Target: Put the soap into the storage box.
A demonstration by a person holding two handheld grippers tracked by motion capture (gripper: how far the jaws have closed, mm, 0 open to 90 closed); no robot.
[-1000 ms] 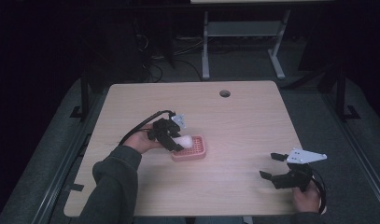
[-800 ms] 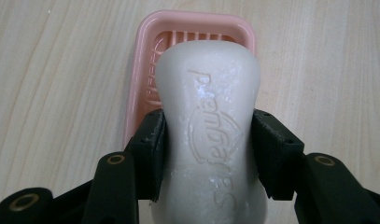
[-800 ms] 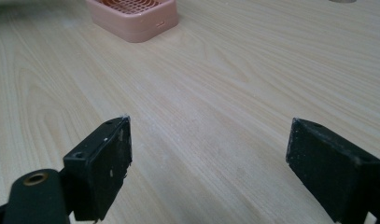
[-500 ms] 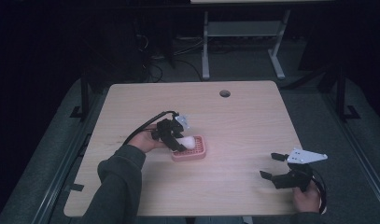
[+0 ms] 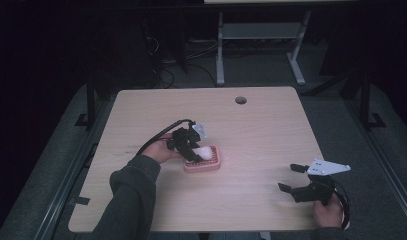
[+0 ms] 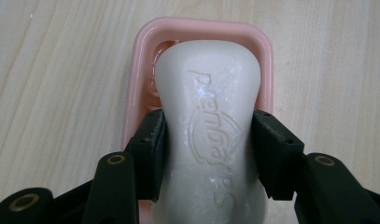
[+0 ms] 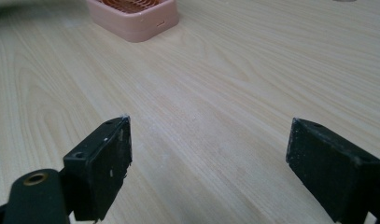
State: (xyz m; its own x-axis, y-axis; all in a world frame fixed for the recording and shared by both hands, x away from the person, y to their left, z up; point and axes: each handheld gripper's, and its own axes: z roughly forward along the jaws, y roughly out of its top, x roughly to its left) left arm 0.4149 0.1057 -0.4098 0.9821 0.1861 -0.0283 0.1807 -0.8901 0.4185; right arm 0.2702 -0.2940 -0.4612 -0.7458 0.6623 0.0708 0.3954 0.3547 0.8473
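The left gripper (image 6: 208,154) is clamped on one white bar of soap (image 6: 211,126), pinched at its waist between the two pads directly over one pink soap dish (image 6: 264,60) on the table (image 5: 271,135). The bar's long axis runs straight away along the jaws. The right gripper (image 7: 208,163) stands well apart, jaws wide, holding nothing

1. left gripper (image 5: 191,145): black body, a black cable looping from its back, a small grey three-cornered plate on top.
2. its jaws are matte black blocks on arms with brass-ringed holes.
3. right gripper (image 5: 297,179): black, a pale grey three-cornered plate on top, a black cable.
4. sleeve (image 5: 128,200): dark grey-green, long, loose cuff.
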